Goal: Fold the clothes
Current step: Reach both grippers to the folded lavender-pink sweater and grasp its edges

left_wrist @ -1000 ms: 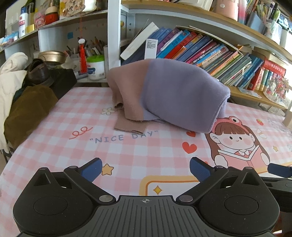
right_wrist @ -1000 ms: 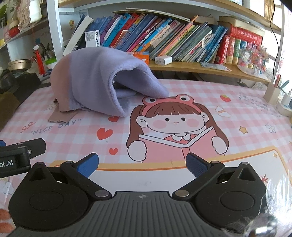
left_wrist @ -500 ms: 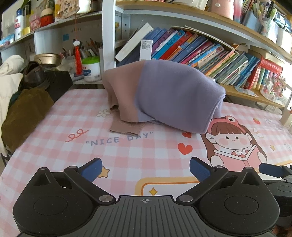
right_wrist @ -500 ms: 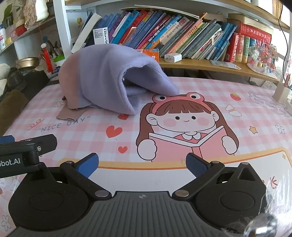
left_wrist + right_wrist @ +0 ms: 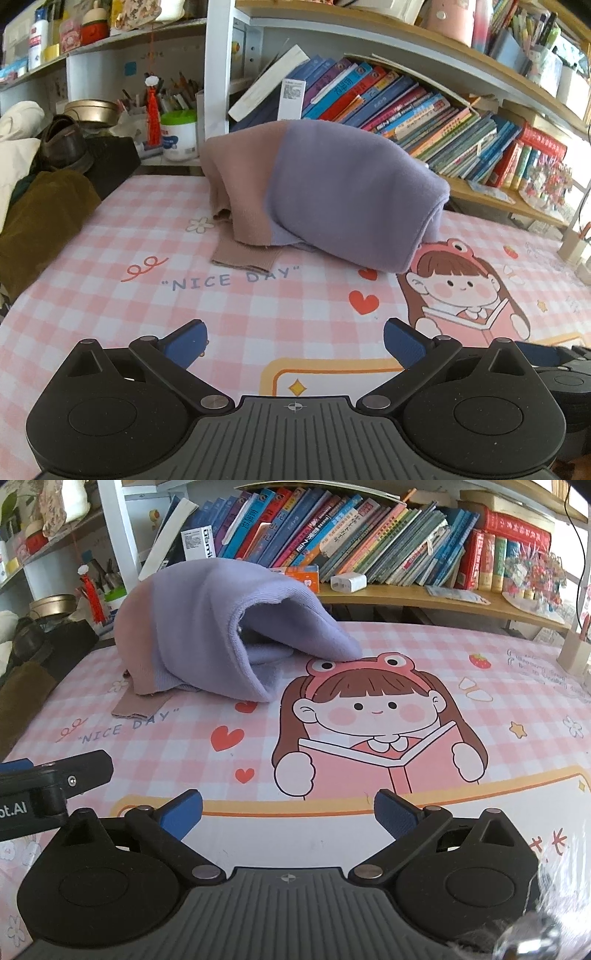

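A lilac and dusty-pink garment (image 5: 325,192) lies bunched in a rounded, folded heap at the back of the pink checked tablecloth (image 5: 240,314); in the right wrist view the garment (image 5: 207,624) shows an open fold on its right side. My left gripper (image 5: 295,341) is open, well short of the garment, with nothing between its blue pads. My right gripper (image 5: 288,812) is open too, over the cartoon girl print (image 5: 376,731), and holds nothing. The left gripper's body (image 5: 44,786) shows at the left edge of the right wrist view.
Bookshelves full of books (image 5: 406,110) stand right behind the table. A brown garment (image 5: 40,221), a shoe (image 5: 62,144) and a white jar (image 5: 179,134) sit at the left. A pen holder (image 5: 572,653) stands at the far right edge.
Both grippers have drifted slightly to the right and a little closer to the garment; both remain open. The garment has not moved.
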The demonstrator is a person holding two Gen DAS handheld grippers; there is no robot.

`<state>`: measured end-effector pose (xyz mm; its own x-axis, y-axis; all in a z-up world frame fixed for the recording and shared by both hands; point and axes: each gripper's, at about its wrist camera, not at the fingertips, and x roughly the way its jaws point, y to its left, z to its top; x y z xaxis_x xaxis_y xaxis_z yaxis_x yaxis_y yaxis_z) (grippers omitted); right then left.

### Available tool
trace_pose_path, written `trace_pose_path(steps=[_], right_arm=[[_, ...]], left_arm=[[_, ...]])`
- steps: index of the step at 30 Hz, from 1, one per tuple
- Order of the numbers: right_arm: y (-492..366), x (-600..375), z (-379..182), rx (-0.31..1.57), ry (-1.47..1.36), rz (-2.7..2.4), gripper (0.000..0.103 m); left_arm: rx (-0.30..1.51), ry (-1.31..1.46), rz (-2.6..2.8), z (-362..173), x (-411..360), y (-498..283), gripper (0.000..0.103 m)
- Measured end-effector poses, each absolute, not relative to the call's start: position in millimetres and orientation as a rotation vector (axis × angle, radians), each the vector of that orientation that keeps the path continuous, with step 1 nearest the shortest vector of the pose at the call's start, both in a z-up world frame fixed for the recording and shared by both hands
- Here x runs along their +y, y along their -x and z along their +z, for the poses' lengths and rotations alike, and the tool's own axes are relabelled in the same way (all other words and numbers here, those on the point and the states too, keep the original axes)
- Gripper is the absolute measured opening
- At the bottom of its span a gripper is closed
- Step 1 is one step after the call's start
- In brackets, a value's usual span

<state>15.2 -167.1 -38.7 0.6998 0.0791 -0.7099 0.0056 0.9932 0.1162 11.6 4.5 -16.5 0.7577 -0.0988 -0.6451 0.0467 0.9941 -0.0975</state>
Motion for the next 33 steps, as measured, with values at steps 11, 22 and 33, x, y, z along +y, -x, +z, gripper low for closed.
trace_pose_path(steps=[11, 22, 33], right_arm=[[-12, -193, -37, 0.771, -0.136, 0.058, 0.101], [-15, -249, -46, 0.786, -0.216, 0.018, 0.101], [-6, -300, -42, 0.799, -0.216, -0.042, 0.101]], left_arm=[[0.664, 0.039, -0.022, -15, -10, -6, 0.103], [0.619, -0.107, -0.082, -9, -66, -30, 0.103], [0.588, -0.188, -0.066, -29, -132, -96, 0.102]])
